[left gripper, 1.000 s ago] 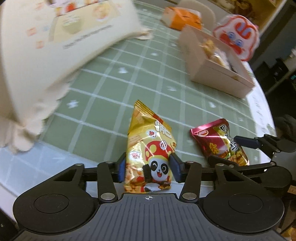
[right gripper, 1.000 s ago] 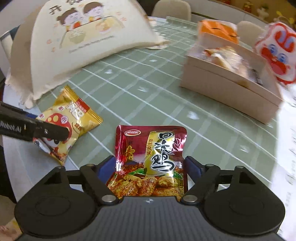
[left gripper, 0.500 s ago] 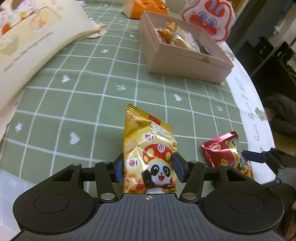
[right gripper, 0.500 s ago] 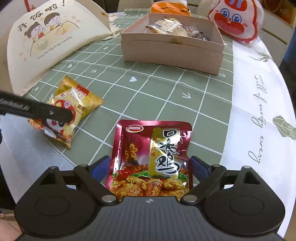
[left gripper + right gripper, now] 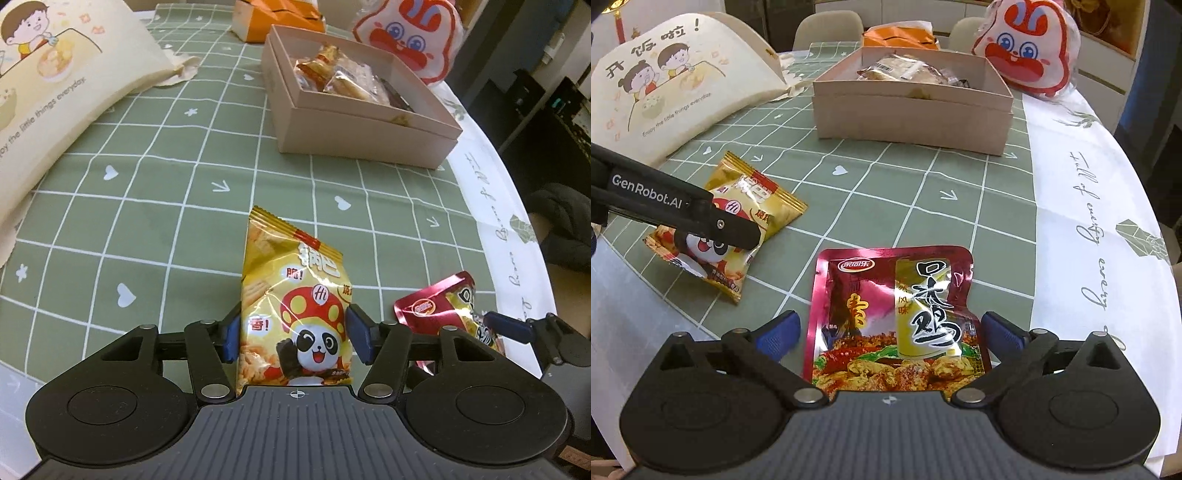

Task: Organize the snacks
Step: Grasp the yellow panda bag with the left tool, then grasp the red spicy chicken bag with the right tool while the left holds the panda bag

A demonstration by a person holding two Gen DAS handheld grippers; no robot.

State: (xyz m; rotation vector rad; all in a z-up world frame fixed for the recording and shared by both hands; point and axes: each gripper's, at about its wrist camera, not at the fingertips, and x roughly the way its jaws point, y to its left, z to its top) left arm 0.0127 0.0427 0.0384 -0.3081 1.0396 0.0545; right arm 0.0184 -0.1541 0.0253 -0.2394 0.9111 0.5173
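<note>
- Left gripper [image 5: 293,338] straddles yellow snack bag [image 5: 291,302] near desk's front edge, jaws apart, pads barely clear.
- Right gripper [image 5: 888,332] opening, red pouch [image 5: 892,319] lying loose between; box [image 5: 912,99] likely destination.

1. The surface [image 5: 1082,206] wears a green grid cloth bordered in white.
2. Two beige chairs [image 5: 827,29] stand at the frame's upper centre.
3. A dark doorway [image 5: 517,74] opens at upper right.
4. Pale cabinets [image 5: 1108,77] line the upper right.
</note>
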